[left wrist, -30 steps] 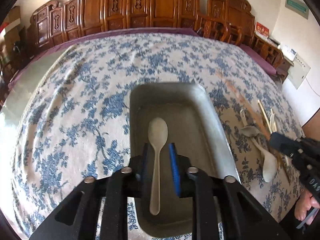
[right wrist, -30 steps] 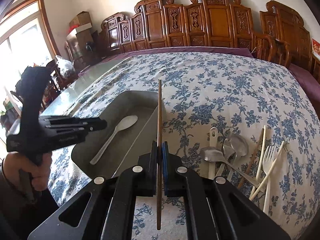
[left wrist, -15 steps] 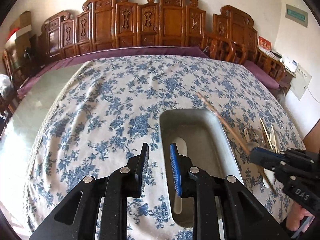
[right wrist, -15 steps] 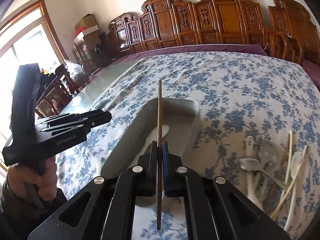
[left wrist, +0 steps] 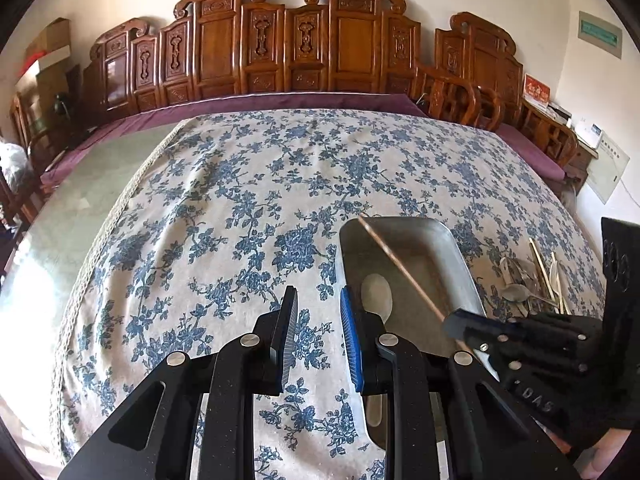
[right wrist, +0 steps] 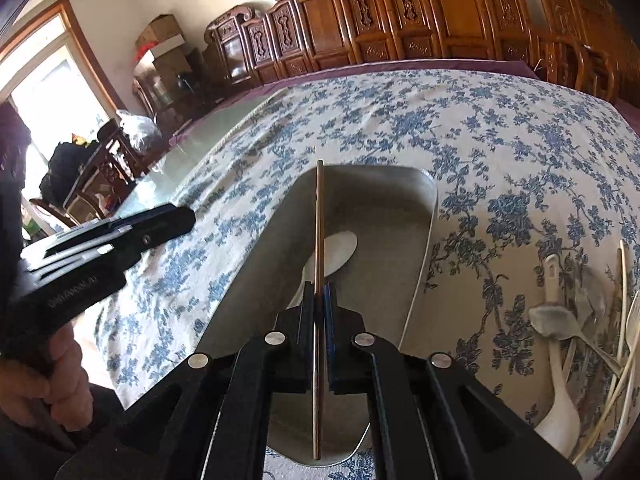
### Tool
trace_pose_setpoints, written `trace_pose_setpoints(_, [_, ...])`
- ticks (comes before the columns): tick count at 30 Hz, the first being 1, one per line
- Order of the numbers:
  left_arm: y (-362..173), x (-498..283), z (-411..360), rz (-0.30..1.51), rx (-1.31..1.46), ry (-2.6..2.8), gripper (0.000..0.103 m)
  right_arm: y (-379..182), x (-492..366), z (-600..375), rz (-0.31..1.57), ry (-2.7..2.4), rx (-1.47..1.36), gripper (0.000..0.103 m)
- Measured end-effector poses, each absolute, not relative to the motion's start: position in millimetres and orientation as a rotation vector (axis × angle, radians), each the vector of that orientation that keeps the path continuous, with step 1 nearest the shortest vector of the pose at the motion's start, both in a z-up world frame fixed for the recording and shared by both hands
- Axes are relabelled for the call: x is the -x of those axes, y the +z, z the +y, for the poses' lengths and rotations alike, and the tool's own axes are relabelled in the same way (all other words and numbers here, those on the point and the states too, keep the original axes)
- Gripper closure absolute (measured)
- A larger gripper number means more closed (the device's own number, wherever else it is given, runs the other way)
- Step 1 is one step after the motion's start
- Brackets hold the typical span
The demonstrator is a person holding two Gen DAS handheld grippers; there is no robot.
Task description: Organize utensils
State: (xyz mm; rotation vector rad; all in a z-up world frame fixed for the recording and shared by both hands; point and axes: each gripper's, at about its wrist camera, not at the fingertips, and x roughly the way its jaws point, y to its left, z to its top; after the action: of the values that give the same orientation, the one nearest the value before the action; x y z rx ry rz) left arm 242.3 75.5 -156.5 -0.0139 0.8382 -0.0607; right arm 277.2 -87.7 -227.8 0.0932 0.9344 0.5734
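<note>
One chopstick [right wrist: 318, 240] is clamped in the right gripper [right wrist: 318, 300], jaws tight on it, above the metal tray [right wrist: 416, 248]. White spoon [right wrist: 338, 250] lies inside the tray. Left gripper [left wrist: 318, 316] hangs left of the tray, jaws wide, empty. Remaining utensils [right wrist: 576, 320], seemingly spoons and chopsticks, lie right of the tray on the counter.

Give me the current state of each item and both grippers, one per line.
Left gripper: open, empty, over the tablecloth beside the tray.
Right gripper: fingers shut on the chopstick.
Chopstick: held above the tray, not yet released.
Metal tray: on the table, holding one spoon.
White spoon: lying flat in the tray.
Utensil pile: unsorted on the tablecloth, right of the tray.
</note>
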Motion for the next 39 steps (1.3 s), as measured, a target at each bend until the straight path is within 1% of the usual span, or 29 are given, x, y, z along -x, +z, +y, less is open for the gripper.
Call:
trace_pose_setpoints(8, [-158.2, -242.6, 75.0, 0.839, 0.011, -0.059, 0.083, -239.1, -276.5, -80.9, 0.946, 0.568, -0.069, 0.095])
trace_pose_setpoints(16, [-159.3, -243.1, 73.5, 0.842, 0.014, -0.058, 0.083, -226.7, -274.2, -94.1, 0.899, 0.602, -0.079, 0.095])
trace_pose_setpoints(29, [-154.1, -236.1, 34.1, 0.814, 0.011, -0.152, 0.082, -163.7, -265.5, -198.4, 0.762, 0.455, -0.008, 0.095])
trace_pose_setpoints(32, [-152.8, -232.1, 23.4, 0.804, 0.010, -0.173, 0.082, -164.3, -265.4, -221.8, 0.766, 0.411, 0.042, 0.095])
trace_pose_setpoints(37, [-152.6, -225.4, 1.0, 0.795, 0.002, -0.213, 0.082, -183.6, -268.5, -258.1, 0.803, 0.334, 0.064, 0.095])
trace_pose_setpoints(38, [-152.7, -223.8, -3.9, 0.792, 0.001, -0.221, 0.082, -188.3, -268.5, -265.0, 0.808, 0.320, 0.056, 0.094])
trace_pose_setpoints(39, [-153.0, -221.9, -8.9, 0.790, 0.000, -0.230, 0.082, -193.3, -268.6, -269.1, 0.814, 0.311, 0.046, 0.089])
